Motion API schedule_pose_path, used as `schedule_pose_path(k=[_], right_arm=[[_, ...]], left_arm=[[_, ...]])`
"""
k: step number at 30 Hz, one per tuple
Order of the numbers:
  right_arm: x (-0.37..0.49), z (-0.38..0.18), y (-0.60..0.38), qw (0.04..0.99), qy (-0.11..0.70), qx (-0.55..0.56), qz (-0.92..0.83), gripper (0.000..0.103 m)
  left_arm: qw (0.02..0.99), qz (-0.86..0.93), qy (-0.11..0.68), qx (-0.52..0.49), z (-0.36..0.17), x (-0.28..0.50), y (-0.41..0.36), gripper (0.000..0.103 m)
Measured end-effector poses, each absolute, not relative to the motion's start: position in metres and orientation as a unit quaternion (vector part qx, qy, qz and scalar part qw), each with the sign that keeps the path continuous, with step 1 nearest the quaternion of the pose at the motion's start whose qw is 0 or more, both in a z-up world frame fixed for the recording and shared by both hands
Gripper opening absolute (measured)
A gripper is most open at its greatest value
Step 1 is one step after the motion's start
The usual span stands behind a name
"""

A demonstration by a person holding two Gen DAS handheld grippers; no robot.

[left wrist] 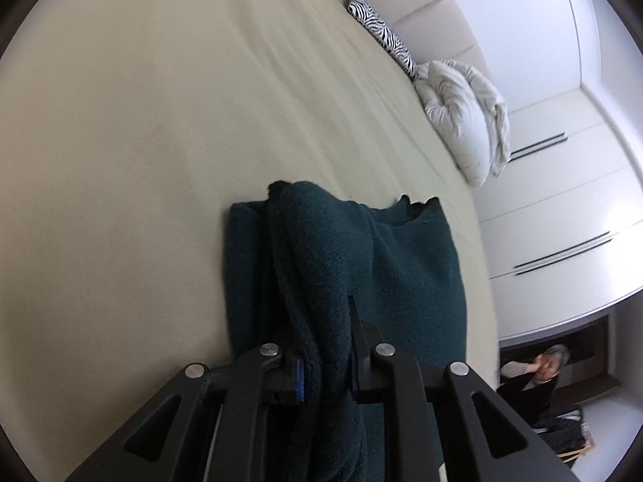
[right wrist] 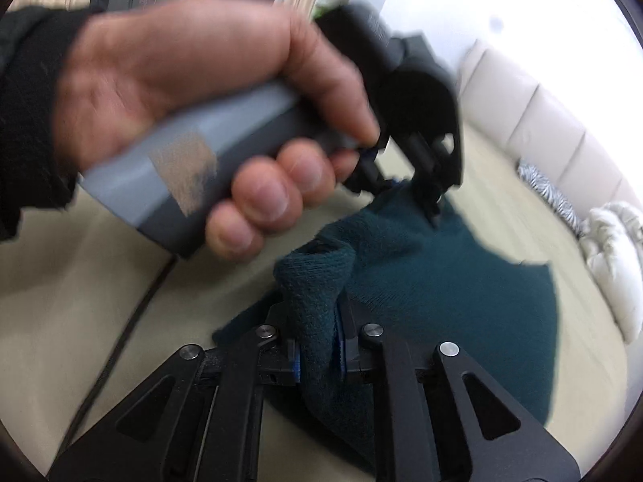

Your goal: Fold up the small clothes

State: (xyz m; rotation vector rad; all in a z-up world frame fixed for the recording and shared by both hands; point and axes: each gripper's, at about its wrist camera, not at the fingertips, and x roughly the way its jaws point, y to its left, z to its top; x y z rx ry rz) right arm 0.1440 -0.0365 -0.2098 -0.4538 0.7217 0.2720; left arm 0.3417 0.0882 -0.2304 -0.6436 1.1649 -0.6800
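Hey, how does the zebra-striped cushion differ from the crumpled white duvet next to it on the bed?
The zebra-striped cushion is black-and-white patterned; the crumpled white duvet is plain. The cushion looks slim and flat along the padded headboard; the duvet is a bulky, puffy heap. The cushion appears smaller than the duvet. Both lie at the bed's far edge, touching each other.

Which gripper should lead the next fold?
Probably the right gripper: it pinches a bunched corner of the green garment nearest the unfolded spread. The left gripper clamps an already doubled edge.
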Motion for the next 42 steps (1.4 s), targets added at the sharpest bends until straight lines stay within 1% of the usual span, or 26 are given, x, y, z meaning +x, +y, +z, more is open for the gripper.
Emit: schedule_pose_path(k=[1, 2, 3, 5, 6, 7, 8, 11, 13, 15, 18, 19, 20, 21, 22, 23, 24, 26, 28, 29, 31, 33, 34, 36, 39, 42], right_arm=[[0.151, -0.208, -0.035, 0.901, 0.353, -0.214, 0.132, 0.015], [0.15, -0.206, -0.039, 0.902, 0.357, -0.201, 0.135, 0.018], [0.149, -0.202, -0.044, 0.904, 0.361, -0.181, 0.142, 0.02], [0.143, -0.192, -0.057, 0.903, 0.374, -0.13, 0.169, 0.031], [0.137, -0.185, -0.068, 0.9, 0.383, -0.094, 0.187, 0.035], [0.133, -0.181, -0.074, 0.898, 0.386, -0.073, 0.197, 0.047], [0.124, -0.174, -0.085, 0.898, 0.385, -0.043, 0.208, 0.051], [0.103, -0.155, -0.122, 0.903, 0.372, 0.041, 0.212, 0.051], [0.098, -0.149, -0.155, 0.903, 0.366, 0.103, 0.199, 0.051], [0.103, -0.147, -0.199, 0.898, 0.36, 0.182, 0.176, 0.051], [0.132, -0.161, -0.251, 0.874, 0.356, 0.287, 0.164, 0.052], [0.144, -0.168, -0.263, 0.86, 0.362, 0.317, 0.168, 0.052], [0.149, -0.177, -0.274, 0.848, 0.37, 0.342, 0.162, 0.052], [0.153, -0.189, -0.283, 0.836, 0.382, 0.362, 0.155, 0.052], [0.148, -0.198, -0.287, 0.825, 0.395, 0.374, 0.153, 0.048], [0.152, -0.217, -0.294, 0.807, 0.414, 0.393, 0.152, 0.04], [0.154, -0.233, -0.299, 0.792, 0.421, 0.415, 0.153, 0.035], [0.15, -0.247, -0.312, 0.777, 0.404, 0.454, 0.166, 0.033], [0.161, -0.248, -0.317, 0.775, 0.404, 0.458, 0.162, 0.034], [0.16, -0.242, -0.317, 0.777, 0.406, 0.455, 0.156, 0.036], [0.155, -0.226, -0.312, 0.782, 0.387, 0.454, 0.18, 0.036], [0.151, -0.222, -0.306, 0.783, 0.383, 0.448, 0.2, 0.042], [0.15, -0.227, -0.3, 0.783, 0.398, 0.435, 0.199, 0.044], [0.154, -0.253, -0.292, 0.778, 0.454, 0.391, 0.189, 0.033], [0.148, -0.25, -0.301, 0.773, 0.451, 0.403, 0.194, 0.032], [0.149, -0.22, -0.311, 0.787, 0.452, 0.38, 0.178, 0.036]], left_arm=[[0.733, -0.309, 0.526, -0.3, -0.232, 0.34, 0.091, 0.02], [0.736, -0.304, 0.524, -0.303, -0.232, 0.337, 0.096, 0.022], [0.741, -0.298, 0.521, -0.3, -0.229, 0.335, 0.099, 0.026], [0.76, -0.281, 0.514, -0.284, -0.215, 0.33, 0.104, 0.031], [0.779, -0.259, 0.505, -0.266, -0.204, 0.326, 0.109, 0.045], [0.801, -0.232, 0.495, -0.246, -0.193, 0.321, 0.113, 0.052], [0.817, -0.217, 0.481, -0.231, -0.182, 0.316, 0.116, 0.052], [0.841, -0.228, 0.443, -0.211, -0.148, 0.296, 0.111, 0.052], [0.852, -0.248, 0.427, -0.178, -0.131, 0.28, 0.093, 0.052], [0.854, -0.263, 0.423, -0.146, -0.128, 0.264, 0.07, 0.052], [0.849, -0.249, 0.457, -0.086, -0.158, 0.256, 0.034, 0.052], [0.841, -0.238, 0.479, -0.081, -0.178, 0.255, 0.031, 0.048], [0.841, -0.233, 0.481, -0.082, -0.186, 0.253, 0.029, 0.044], [0.85, -0.231, 0.467, -0.077, -0.194, 0.249, 0.033, 0.037], [0.855, -0.233, 0.457, -0.073, -0.198, 0.248, 0.034, 0.031], [0.857, -0.234, 0.453, -0.076, -0.2, 0.247, 0.037, 0.031], [0.855, -0.241, 0.449, -0.093, -0.201, 0.248, 0.042, 0.031], [0.848, -0.251, 0.45, -0.122, -0.205, 0.252, 0.048, 0.031], [0.842, -0.258, 0.453, -0.139, -0.207, 0.255, 0.053, 0.031], [0.841, -0.259, 0.453, -0.142, -0.207, 0.256, 0.055, 0.031], [0.844, -0.259, 0.45, -0.134, -0.208, 0.253, 0.05, 0.031], [0.848, -0.259, 0.446, -0.125, -0.211, 0.25, 0.043, 0.031], [0.848, -0.26, 0.445, -0.124, -0.208, 0.246, 0.04, 0.031], [0.848, -0.262, 0.444, -0.119, -0.208, 0.246, 0.041, 0.03], [0.848, -0.266, 0.444, -0.116, -0.209, 0.247, 0.045, 0.03], [0.846, -0.268, 0.445, -0.116, -0.209, 0.247, 0.041, 0.03]])
